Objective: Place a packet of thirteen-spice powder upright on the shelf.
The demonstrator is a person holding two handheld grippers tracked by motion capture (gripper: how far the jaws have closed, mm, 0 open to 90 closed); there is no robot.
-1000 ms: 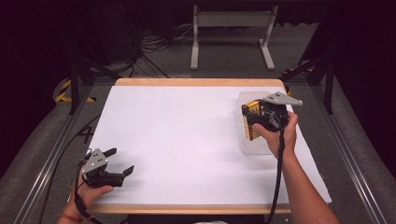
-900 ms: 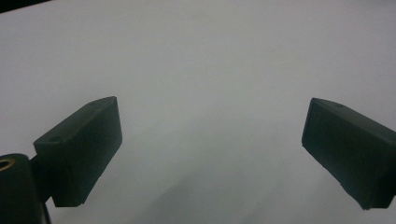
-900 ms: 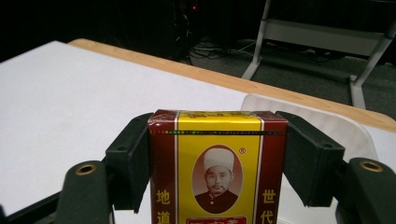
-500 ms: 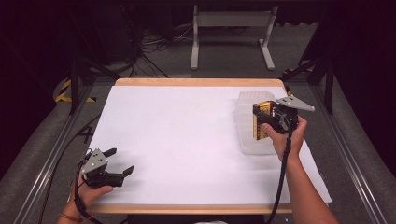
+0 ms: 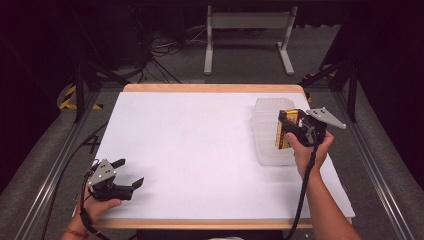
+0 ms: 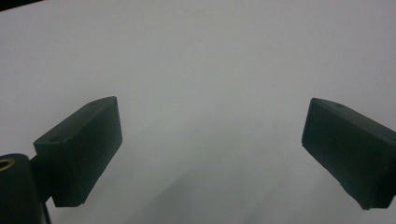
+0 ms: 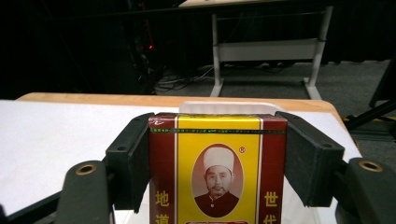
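Since the earlier frames, my right gripper [image 5: 287, 131] has been carrying the red and yellow box [image 5: 284, 131] rightward and slightly toward me over the clear plastic container [image 5: 265, 125], sinking a little as it goes; my left gripper [image 5: 126, 173] has not shifted.

I am clamping the box firmly between the right jaws: in the right gripper view both pads are pressing its red side panels [image 7: 216, 172], the printed face pointing back at the camera. Its long axis is running along the jaws, away from my hand. The container is lying directly beneath and just ahead of the gripper, its far rim [image 7: 226, 107] peeking over the box's top edge. I judge the coming move to be a straight descent into it.

My left gripper [image 6: 212, 154] is hanging slack, jaws spread wide over bare white table [image 6: 210, 56], well apart from the work. Nothing is standing between box and container; only the container's wall needs clearing.
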